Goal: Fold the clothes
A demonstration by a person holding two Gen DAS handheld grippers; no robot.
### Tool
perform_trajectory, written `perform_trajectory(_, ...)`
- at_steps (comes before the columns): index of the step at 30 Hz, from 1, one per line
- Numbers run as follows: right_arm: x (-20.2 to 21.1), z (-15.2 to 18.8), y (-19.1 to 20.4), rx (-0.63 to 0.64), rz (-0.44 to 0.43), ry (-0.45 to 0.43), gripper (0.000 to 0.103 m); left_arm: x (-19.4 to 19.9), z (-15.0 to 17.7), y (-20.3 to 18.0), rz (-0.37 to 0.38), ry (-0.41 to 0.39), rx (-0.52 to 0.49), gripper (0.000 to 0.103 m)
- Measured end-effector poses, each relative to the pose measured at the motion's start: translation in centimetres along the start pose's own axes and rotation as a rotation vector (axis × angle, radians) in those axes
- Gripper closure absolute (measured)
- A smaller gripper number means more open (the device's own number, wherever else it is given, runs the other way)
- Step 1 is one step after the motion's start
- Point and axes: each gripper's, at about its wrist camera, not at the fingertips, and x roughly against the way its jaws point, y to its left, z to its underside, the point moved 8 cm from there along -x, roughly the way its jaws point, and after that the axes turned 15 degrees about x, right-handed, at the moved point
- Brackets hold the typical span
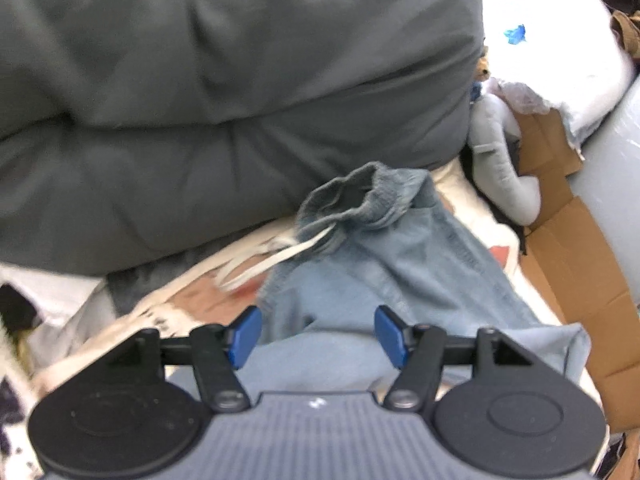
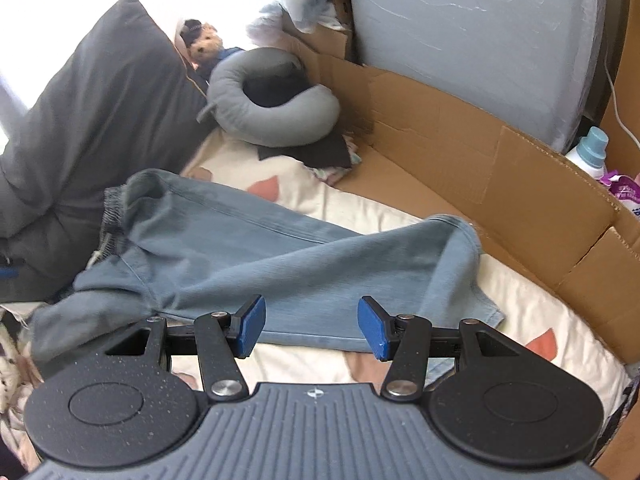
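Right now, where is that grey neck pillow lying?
In the right wrist view the grey neck pillow lies on the bed, upper middle, between the dark grey cushion and the cardboard, beyond the jeans.

A lived-in bedroom at home, seen from over a bed: a cream sheet [image 2: 532, 308] printed with pink shapes covers the mattress, a bulky grey duvet [image 1: 224, 92] is heaped at one side, and a grey neck pillow [image 2: 276, 120] lies near a small brown teddy bear [image 2: 206, 42]. Flattened cardboard [image 2: 480, 168] lines the bed's edge, with a detergent bottle [image 2: 588, 152] behind it, and blue jeans [image 2: 280, 256] lie spread on the sheet
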Motion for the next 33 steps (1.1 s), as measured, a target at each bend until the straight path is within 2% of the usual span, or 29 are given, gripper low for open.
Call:
perform_trajectory(3,0.2,0.7,1.1,-0.025,-0.009,-0.009,0.044,0.4,1.4,3.1,-0.008,0.015,0.025,0.036)
perform_trajectory(5,-0.2,1.6,1.7,-0.037,-0.013,-0.01,0.042,0.2,2.6,5.1,-0.038,0.022,0.021,0.029)
perform_trajectory(11,-2.1,5.3,3.6,-0.035,-0.043,0.022,0.041,-1.4,6.9,10.2,-0.101,0.082,0.035,0.029)
perform_trajectory(15,-3.6,6.8,4.2,-0.023,-0.052,0.041,0.041,-2.7,8.9,12.6,-0.124,0.078,0.084,0.029)
perform_trajectory(18,-4.7,7.7,4.7,-0.025,-0.078,0.038,0.041,-3.4,9.7,13.4,-0.111,0.057,0.139,0.029)
perform_trajectory(25,-6.5,9.3,6.3,-0.043,-0.135,0.022,0.041,-5.4,11.8,14.0,-0.122,0.078,0.146,0.029)
perform_trajectory(33,-8.4,11.6,10.2,0.012,-0.177,0.081,0.041,-7.2,15.0,15.1,-0.158,0.121,0.135,0.032)
